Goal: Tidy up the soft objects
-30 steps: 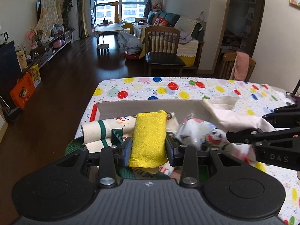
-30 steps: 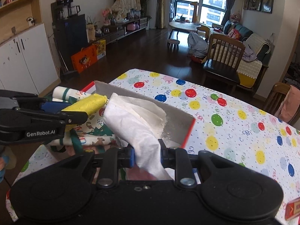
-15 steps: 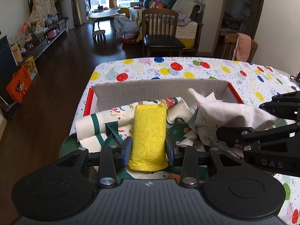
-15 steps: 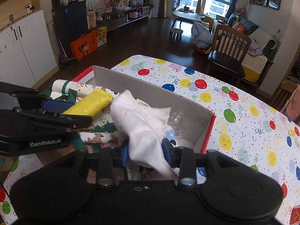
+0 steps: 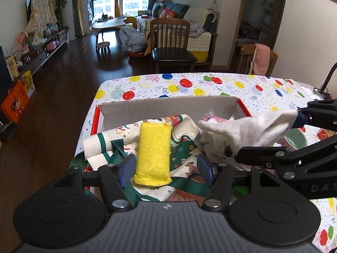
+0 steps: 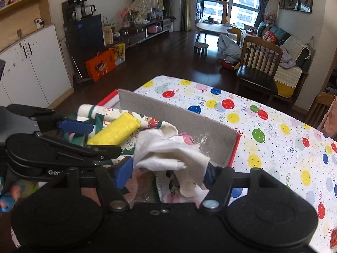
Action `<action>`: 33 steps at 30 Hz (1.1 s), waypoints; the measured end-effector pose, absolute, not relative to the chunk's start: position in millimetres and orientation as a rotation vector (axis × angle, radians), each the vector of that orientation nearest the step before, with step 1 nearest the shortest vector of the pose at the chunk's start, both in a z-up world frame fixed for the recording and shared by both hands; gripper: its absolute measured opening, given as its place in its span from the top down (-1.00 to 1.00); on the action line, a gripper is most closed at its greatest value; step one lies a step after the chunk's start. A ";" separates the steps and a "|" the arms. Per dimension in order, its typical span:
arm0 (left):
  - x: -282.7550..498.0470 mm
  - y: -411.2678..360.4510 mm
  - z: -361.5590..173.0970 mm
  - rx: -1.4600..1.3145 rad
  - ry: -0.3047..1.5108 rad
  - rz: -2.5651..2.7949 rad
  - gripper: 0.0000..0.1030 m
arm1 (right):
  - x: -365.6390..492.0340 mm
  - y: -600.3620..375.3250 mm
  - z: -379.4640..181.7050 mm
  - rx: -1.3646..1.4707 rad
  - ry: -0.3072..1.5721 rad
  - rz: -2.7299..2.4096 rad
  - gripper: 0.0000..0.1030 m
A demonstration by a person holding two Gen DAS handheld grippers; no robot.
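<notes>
One box (image 5: 168, 107), one yellow cloth (image 5: 153, 156), one white cloth (image 5: 248, 132), two tools (image 5: 166, 168) (image 6: 166, 172)

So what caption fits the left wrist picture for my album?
Open left gripper around a yellow cloth in the box.

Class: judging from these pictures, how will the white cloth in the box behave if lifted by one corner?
Probably floppy: the white cloth lies crumpled and folded over itself. Likely light, since it drapes across the right gripper without sagging flat. It may snag on the box wall.

Table, balloon-print cloth (image 5: 210, 88); cardboard box (image 5: 168, 107) on it; green bowl (image 5: 294, 140) beside.
</notes>
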State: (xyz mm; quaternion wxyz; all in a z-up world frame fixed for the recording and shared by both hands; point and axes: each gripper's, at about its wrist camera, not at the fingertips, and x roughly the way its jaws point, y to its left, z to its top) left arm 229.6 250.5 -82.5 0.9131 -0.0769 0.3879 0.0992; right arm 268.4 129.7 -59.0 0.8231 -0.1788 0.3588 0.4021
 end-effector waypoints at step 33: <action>144.2 192.6 -10.1 -0.201 0.586 0.217 -0.67 | 205.3 32.4 -2.2 -0.071 0.510 0.939 -0.93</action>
